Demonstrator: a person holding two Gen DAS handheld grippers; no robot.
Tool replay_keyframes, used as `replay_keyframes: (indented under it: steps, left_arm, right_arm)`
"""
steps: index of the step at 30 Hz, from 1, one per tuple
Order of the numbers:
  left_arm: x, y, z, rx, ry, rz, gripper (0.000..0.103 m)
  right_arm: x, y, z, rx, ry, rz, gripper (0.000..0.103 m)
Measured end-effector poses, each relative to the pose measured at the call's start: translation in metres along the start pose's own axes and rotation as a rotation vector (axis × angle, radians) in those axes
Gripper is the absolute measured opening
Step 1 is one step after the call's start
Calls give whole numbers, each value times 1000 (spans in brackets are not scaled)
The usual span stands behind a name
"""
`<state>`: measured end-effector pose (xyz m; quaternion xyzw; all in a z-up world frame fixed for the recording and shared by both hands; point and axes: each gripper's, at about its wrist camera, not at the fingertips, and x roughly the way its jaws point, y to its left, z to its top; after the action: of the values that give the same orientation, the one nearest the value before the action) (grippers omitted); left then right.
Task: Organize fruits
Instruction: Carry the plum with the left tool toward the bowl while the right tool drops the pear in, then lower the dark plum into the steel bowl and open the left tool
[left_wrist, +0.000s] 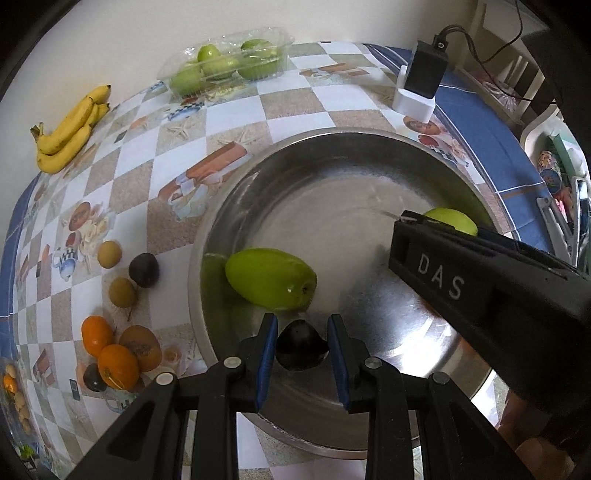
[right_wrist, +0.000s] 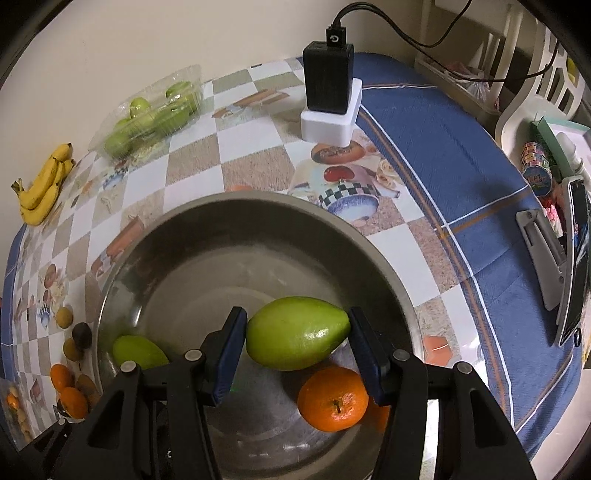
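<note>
The left hand-held gripper (left_wrist: 302, 341) hangs over the near rim area of the steel bowl (left_wrist: 236, 192). A dark round fruit (left_wrist: 301, 345) sits between its blue pads (left_wrist: 268, 341); a narrow gap shows on each side, so whether the pads actually pinch it cannot be told from this view. The right hand-held gripper (right_wrist: 298, 339) pinches a green fruit (right_wrist: 297, 332) across its long axis, above the bowl floor. Already inside the bowl: a second green fruit (left_wrist: 271, 278) near the left wall and an orange (right_wrist: 333, 398) just below the held green fruit.

The remaining loose fruit (left_wrist: 122, 339) lies in a cluster on the table (left_wrist: 147, 147) to the left of the bowl. A bunch of bananas (left_wrist: 68, 133) and a clear tray of green fruit (left_wrist: 229, 62) stand well apart, near the wall.

Risks from this state:
- The green fruit is held at its tapered ends; smooth skin may slip sideways out of the pads.
- A release from this height may let it strike the orange and roll.
- Both grippers work over one bowl; their bodies are close and may collide.
- The dark fruit, if loosely seated, may drop on the rim and bounce onto the table.
</note>
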<state>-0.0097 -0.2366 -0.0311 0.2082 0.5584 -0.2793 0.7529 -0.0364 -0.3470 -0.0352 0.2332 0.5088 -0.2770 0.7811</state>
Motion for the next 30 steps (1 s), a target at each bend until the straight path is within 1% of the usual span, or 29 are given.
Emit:
replay_keyframes:
  steps: [6,9,11,13,21,27,30]
  left_arm:
    - [3,3,-1,-13,9,-17,31]
    - [2,5,-2,-25,17,-28,34]
    - [0,8,-2,-32,12,-39,44]
    - [-5,10,-2,-40,0,-47,50]
    - [-22,27,1,-89,-37,-81,50]
    - [-30,60,1,-183,-65,-46,50]
    - [-35,80,-1,-219,-82,1,51]
  right_arm:
    - [3,2,-1,-13,11,-17,58]
    - [0,4,0,-20,4,-27,58]
    - [-4,3,1,-22,-6,-36,58]
    - [-11,3,2,-21,-19,-37,58]
    - [-42,6,4,-39,-70,-46,58]
    - [-47,12,-4,-26,-48,-24,58]
    - [-49,18,-11,-29,-37,-5,58]
